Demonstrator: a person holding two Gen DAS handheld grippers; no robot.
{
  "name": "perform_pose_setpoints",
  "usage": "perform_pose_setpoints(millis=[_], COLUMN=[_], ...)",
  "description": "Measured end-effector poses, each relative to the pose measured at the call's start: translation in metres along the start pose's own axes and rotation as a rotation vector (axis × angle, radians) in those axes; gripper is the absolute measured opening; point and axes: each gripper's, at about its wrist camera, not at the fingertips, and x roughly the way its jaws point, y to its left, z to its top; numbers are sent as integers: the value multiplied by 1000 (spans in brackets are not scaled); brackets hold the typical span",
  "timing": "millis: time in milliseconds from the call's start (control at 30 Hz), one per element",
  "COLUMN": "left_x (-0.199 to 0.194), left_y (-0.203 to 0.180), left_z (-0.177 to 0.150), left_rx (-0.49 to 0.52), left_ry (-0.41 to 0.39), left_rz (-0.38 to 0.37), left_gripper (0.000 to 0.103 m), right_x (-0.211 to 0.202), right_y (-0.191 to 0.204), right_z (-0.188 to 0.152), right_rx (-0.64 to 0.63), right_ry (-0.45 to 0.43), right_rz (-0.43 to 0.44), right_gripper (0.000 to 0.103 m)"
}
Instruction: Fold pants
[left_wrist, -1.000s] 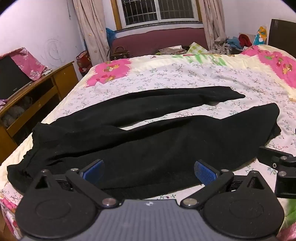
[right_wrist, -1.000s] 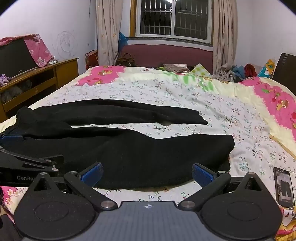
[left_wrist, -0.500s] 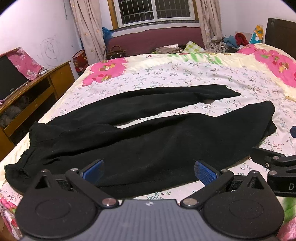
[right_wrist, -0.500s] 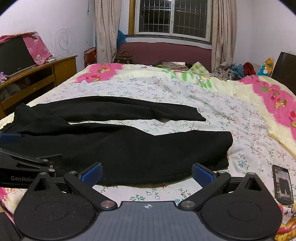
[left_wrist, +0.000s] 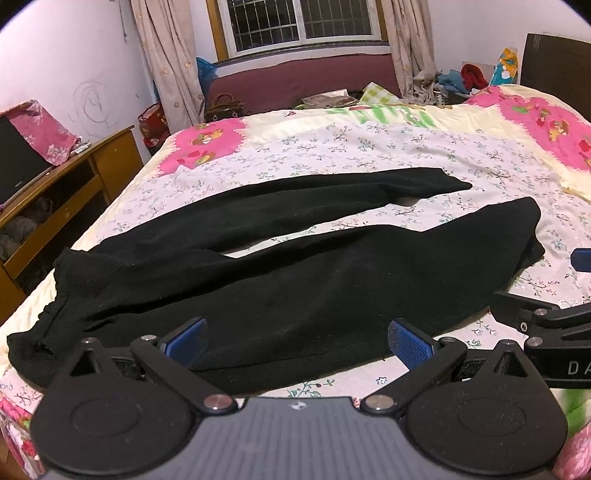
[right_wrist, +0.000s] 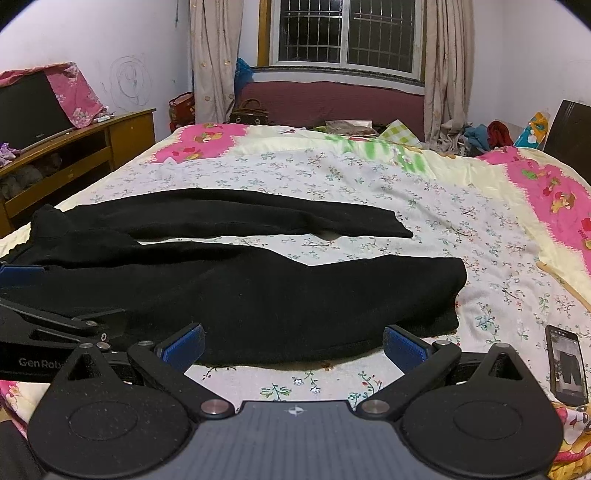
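Black pants (left_wrist: 295, 280) lie spread flat on the bed, waistband at the left, both legs running right with a gap between them; they also show in the right wrist view (right_wrist: 258, 291). My left gripper (left_wrist: 297, 341) is open and empty, hovering over the near edge of the near leg. My right gripper (right_wrist: 293, 343) is open and empty just short of the near leg's front edge, close to the cuff end. Each gripper shows at the edge of the other's view.
The bed has a floral sheet (right_wrist: 369, 177) with pink patches. A phone (right_wrist: 567, 363) lies on the bed at the right front. A wooden TV cabinet (left_wrist: 55, 192) stands along the left side. A window and curtains are behind the bed.
Both grippers have pulled back and risen slightly; the pants sit a little farther ahead in both views. The pants have not moved. Both grippers stay open.
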Motion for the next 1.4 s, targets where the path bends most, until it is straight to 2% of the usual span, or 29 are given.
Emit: perform_pose_setpoints(millis=[400, 867, 1167, 1400], left_x=[-4, 14, 30, 50], left_y=[1, 9, 29, 59], left_z=[-1, -3, 3, 14], left_rx=[7, 22, 5, 15], left_ry=[-12, -11, -18, -28], left_rz=[-7, -11, -17, -37], left_gripper=[103, 103, 103, 103], right_x=[-3, 12, 28, 48], right_y=[0, 13, 30, 54], right_z=[-1, 8, 25, 50], right_rx=[-4, -54, -112, -190], right_ry=[-1, 17, 19, 19], right_rz=[12, 38, 73, 125], right_gripper=[96, 95, 95, 95])
